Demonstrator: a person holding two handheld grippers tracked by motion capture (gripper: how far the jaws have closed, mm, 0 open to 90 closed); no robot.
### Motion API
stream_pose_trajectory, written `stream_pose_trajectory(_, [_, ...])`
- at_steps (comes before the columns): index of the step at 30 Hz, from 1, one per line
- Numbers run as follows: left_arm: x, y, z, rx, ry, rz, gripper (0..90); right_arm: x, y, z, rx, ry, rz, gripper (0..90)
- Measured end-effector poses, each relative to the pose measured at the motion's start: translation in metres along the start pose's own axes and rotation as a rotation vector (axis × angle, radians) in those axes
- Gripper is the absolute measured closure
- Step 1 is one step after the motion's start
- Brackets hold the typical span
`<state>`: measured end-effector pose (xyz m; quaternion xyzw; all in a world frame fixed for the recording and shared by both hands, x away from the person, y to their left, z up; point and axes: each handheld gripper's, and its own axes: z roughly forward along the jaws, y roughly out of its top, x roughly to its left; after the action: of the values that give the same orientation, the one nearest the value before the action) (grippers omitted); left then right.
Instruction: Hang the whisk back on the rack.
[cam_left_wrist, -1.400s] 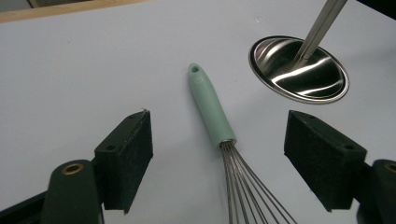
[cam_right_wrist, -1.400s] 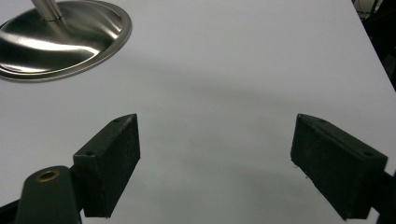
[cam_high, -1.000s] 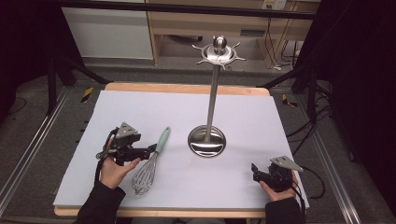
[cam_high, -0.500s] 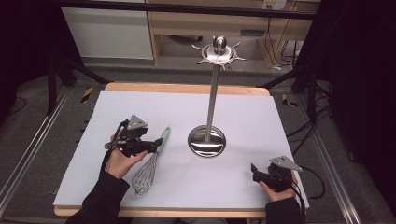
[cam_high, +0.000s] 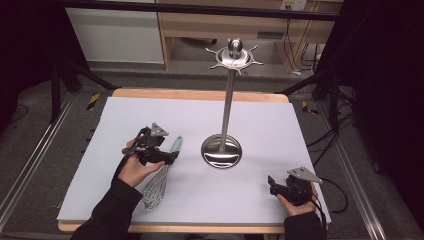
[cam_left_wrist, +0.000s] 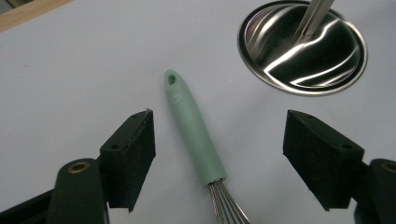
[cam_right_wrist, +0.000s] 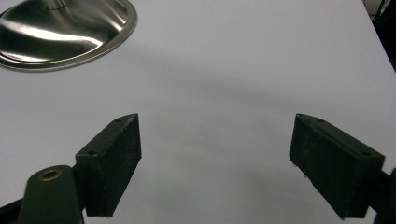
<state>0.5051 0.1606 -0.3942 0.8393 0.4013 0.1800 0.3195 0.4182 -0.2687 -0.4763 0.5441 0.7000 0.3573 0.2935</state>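
left gripper (cam_left_wrist: 219, 154) jaws spread wide either side of the mint whisk handle (cam_left_wrist: 194, 130), not touching it, right gripper (cam_right_wrist: 215, 163) spread too, nothing between, steel stand base (cam_high: 221, 151) nearby

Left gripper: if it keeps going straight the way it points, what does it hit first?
Most likely the whisk: its mint handle lies between the open jaws of the left gripper, untouched. The stand's steel base sits farther on, off to one side. Height above the handle is unclear.
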Motion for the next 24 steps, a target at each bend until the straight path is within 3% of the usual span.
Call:
stream_pose_trajectory(11, [0.002,-0.001,0.013,0.033,-0.008,-0.023,26.8,0.001,0.0,0.0,0.005,0.007,-0.004,17.0])
stream_pose_trajectory(16, [0.002,-0.003,0.022,0.085,-0.012,-0.036,29.1,0.001,0.0,0.001,0.008,0.009,-0.006,17.0])
stream_pose_trajectory(24, [0.002,-0.008,0.03,0.121,-0.014,-0.034,31.2,0.002,-0.001,0.001,0.011,0.009,-0.004,16.9])
